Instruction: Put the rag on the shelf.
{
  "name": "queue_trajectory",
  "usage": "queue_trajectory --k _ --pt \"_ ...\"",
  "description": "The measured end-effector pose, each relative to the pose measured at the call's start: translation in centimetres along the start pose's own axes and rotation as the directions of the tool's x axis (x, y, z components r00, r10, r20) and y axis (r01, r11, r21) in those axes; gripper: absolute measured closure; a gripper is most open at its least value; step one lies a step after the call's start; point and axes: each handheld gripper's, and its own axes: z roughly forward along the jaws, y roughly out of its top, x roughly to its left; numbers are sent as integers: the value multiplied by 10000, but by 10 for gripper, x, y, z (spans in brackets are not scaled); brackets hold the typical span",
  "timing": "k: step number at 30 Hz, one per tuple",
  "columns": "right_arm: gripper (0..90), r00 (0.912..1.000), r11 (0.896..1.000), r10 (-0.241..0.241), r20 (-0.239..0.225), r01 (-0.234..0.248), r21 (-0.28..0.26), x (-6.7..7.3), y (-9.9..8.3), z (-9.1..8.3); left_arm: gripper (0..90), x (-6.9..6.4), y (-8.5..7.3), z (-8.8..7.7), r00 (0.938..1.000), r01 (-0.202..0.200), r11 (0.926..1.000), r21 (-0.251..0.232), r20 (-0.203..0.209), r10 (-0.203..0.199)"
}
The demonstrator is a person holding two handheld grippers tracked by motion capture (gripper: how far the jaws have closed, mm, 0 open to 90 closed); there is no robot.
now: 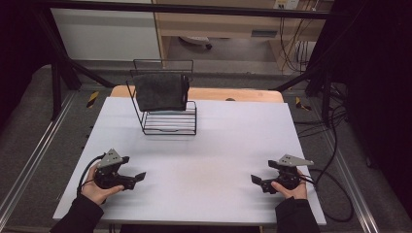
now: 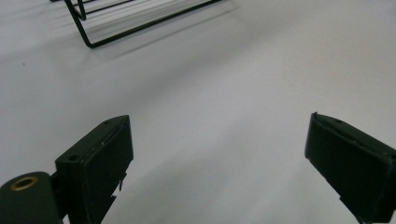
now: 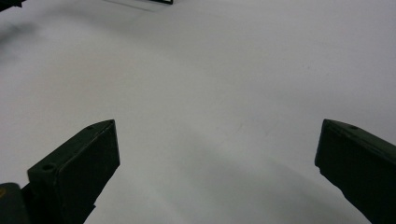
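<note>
The dark grey towel (image 1: pixel 161 91) hangs folded over the top rail of the black wire rack (image 1: pixel 167 124) at the far left-centre of the white surface (image 1: pixel 204 145), well apart from both of our hands, and nothing is touching it. Going from the left, our left gripper (image 1: pixel 137 177) rests low over the near-left part of the surface with its jaws spread wide and nothing between them; in the left gripper view the bare white surface shows between the jaws, and the foot of the rack lies ahead, towards the upper left. In the middle the surface is bare between our two hands. On the right, our right gripper (image 1: pixel 256 180) sits near the front-right edge, its jaws likewise spread and empty, pointing inward across the surface; the right gripper view looks over plain surface, with a sliver of the rack's base at the top edge. We judge that we are at a resting stance with the work on the towel not yet begun, neither hand having reached out. The next move, as we read it, calls for carrying a gripper forward to the rack, most readily the left one since it lies nearer, and bringing its open jaws around the hanging edge of the towel before closing, taking care not to catch the wire rail along with the cloth.
</note>
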Motion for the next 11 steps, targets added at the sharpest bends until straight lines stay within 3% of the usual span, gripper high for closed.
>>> queue_trajectory --k 11 --pt "7 9999 9995 -135 43 134 271 -1 -5 1 79 -2 -4 4 9998 -140 9999 83 148 139"
